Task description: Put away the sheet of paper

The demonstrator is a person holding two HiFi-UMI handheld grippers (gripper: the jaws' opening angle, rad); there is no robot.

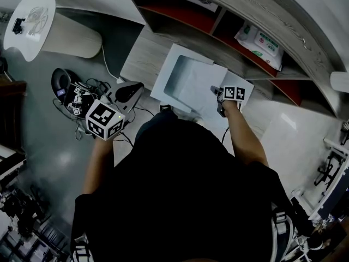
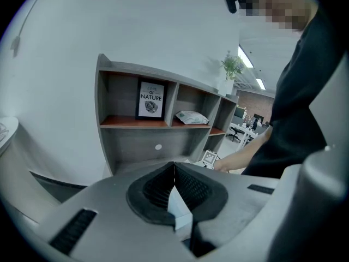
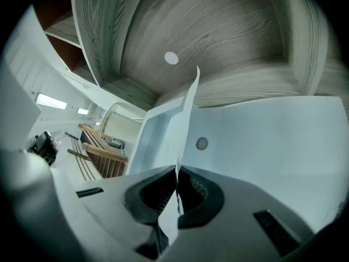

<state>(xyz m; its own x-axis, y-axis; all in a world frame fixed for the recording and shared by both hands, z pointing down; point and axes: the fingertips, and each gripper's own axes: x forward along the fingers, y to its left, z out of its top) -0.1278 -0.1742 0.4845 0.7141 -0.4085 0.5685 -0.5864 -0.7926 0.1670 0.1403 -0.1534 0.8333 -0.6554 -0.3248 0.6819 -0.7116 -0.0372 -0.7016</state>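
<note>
The white sheet of paper point(image 1: 200, 90) hangs over the right part of an open white drawer point(image 1: 163, 76) in the wood-grain cabinet. My right gripper point(image 1: 217, 93) is shut on the sheet's near edge. In the right gripper view the paper point(image 3: 188, 105) rises edge-on from the closed jaws of the right gripper point(image 3: 177, 171), above the drawer's pale inside point(image 3: 262, 141). My left gripper point(image 1: 138, 87) is held off to the left of the drawer, away from the paper. In its own view the left gripper point(image 2: 174, 168) has its tips together; a small white bit shows low between the pads.
Above the drawer, the cabinet shelves hold a packet point(image 1: 262, 42) and a framed print point(image 2: 151, 100). A round white table point(image 1: 30, 21) stands at the far left. Cables and small devices point(image 1: 76, 94) lie on the floor under my left gripper. A plant point(image 2: 232, 67) tops the cabinet.
</note>
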